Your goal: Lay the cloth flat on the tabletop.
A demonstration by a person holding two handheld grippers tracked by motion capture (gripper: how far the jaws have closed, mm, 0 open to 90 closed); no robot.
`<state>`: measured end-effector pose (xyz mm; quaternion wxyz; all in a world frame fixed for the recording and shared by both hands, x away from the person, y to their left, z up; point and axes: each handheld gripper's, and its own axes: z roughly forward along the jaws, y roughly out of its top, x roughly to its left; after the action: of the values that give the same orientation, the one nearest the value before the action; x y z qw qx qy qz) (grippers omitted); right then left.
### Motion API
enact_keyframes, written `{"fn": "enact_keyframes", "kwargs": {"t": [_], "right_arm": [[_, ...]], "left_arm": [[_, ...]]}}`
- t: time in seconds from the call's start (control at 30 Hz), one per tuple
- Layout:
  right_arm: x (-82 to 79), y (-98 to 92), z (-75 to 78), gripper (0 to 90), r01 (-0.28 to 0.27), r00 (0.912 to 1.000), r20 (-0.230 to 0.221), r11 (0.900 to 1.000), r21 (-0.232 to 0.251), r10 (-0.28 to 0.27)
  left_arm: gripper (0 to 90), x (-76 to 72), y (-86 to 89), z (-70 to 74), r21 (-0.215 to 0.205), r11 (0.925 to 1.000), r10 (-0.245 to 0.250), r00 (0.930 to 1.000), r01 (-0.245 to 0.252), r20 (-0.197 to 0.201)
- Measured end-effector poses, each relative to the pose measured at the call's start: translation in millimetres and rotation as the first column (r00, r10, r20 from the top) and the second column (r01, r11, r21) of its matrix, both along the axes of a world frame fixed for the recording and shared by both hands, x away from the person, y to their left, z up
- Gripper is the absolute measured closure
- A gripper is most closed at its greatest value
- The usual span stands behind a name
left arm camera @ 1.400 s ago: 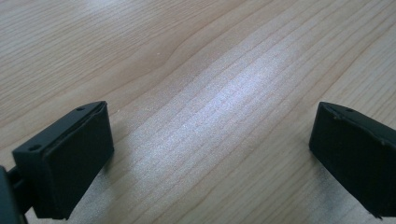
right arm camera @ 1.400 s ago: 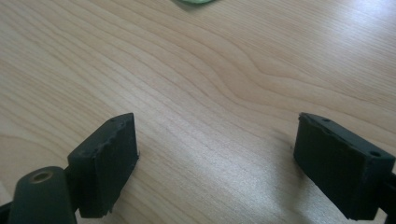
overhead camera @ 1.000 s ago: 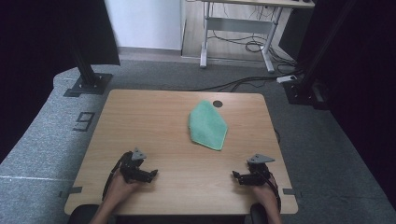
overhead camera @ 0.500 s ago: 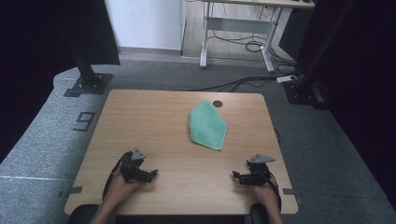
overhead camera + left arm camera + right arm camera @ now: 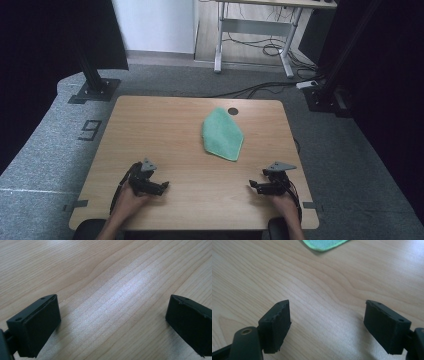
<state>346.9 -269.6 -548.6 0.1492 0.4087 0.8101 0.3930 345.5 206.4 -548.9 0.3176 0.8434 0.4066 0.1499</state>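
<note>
Left gripper rests near the table's near-left edge, jaws spread wide over bare wood. Green cloth lies flat right of centre, toward the far side. Right gripper sits near-right, jaws likewise apart, empty.

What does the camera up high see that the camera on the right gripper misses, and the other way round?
The high view takes in the whole table, both hands, the left gripper, the full green cloth, the grey floor and a desk behind. The right gripper view gives a close look at its own two black jaws, set wide apart, with nothing between them. Both show the right gripper, the wooden tabletop and the cloth, though up close just its near tip.
</note>
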Motion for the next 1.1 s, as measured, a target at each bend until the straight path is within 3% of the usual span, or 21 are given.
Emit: {"fn": "enact_keyframes", "kwargs": {"t": [0.27, 0.6, 0.87, 1.1], "right_arm": [[9.9, 3.5, 9.5, 25.0, -0.01, 0.9998, -0.02, 1.0, 0.007, 0.01], [29.1, 7.0, 19.9, 23.7, 0.03, 0.9994, -0.018, 0.999, 0.039, -0.029], [46.3, 19.4, 24.7, 25.9, 0.008, 0.9997, -0.021, 0.999, 0.033, -0.007], [61.6, 37.6, 32.7, 34.0, -0.042, 0.9989, -0.021, 0.999, 0.034, 0.043]], "left_arm": [[0.0, 0.3, -0.3, 0.0, -0.001, 1.0, 0.003, 1.0, -0.003, 0.0], [0.0, 0.6, -0.6, 0.0, -0.001, 1.0, 0.007, 1.0, -0.007, 0.0], [0.0, 0.6, -0.7, 0.0, 0.0, 1.0, 0.008, 1.0, -0.008, 0.0], [0.0, 0.6, -0.7, 0.0, -0.001, 1.0, 0.008, 1.0, -0.008, 0.0]]}}
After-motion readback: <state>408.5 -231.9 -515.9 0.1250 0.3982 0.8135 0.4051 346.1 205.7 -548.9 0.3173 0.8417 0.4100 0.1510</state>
